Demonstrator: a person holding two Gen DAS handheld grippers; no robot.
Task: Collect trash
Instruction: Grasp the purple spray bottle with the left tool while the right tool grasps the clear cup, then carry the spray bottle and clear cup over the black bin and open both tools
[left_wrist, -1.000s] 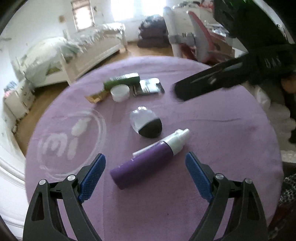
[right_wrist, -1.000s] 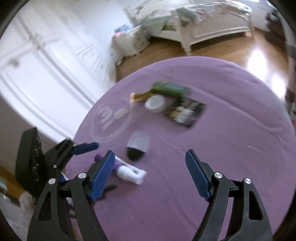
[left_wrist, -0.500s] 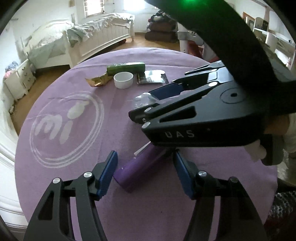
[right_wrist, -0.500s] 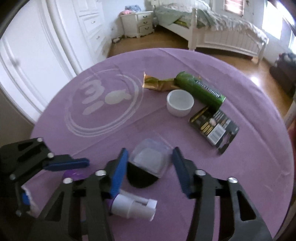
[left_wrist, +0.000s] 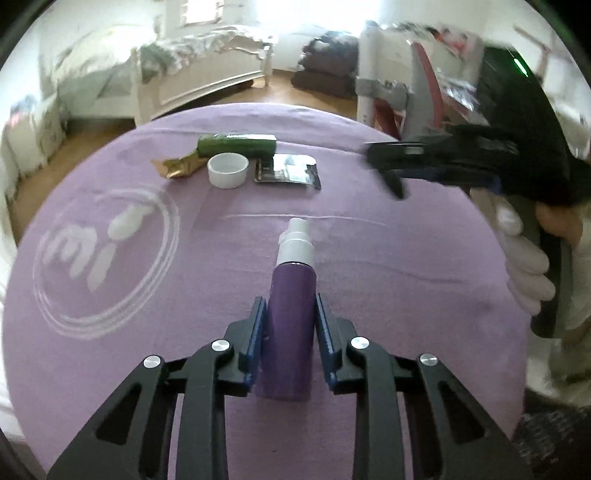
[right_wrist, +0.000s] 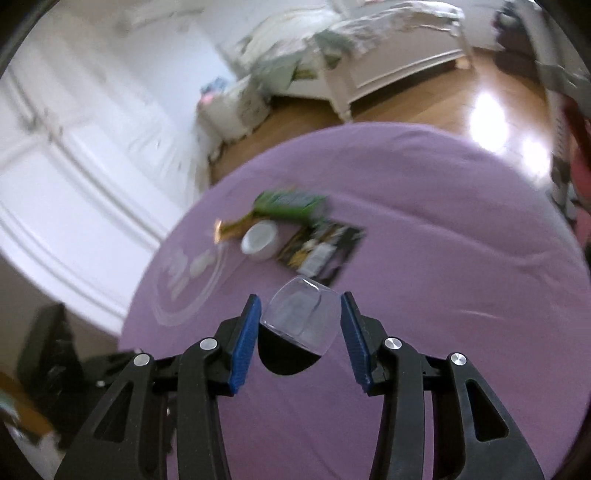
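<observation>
Now my left gripper (left_wrist: 290, 325) is closing its blue pads on the purple spray bottle (left_wrist: 290, 314), white nozzle pointing away, over the round purple-clothed table (left_wrist: 406, 295). My right gripper (right_wrist: 300, 334) holds a clear-lidded black container (right_wrist: 297, 332) between its pads, lifted off the cloth. Across the table, still uncollected, lie a green tube (left_wrist: 236, 144), a gold wrapper (left_wrist: 177, 167), a white cup (left_wrist: 227, 170) and a dark packet (left_wrist: 287, 170), clustered close together. From the left wrist view, the right gripper (left_wrist: 391, 162) appears blurred at right.
</observation>
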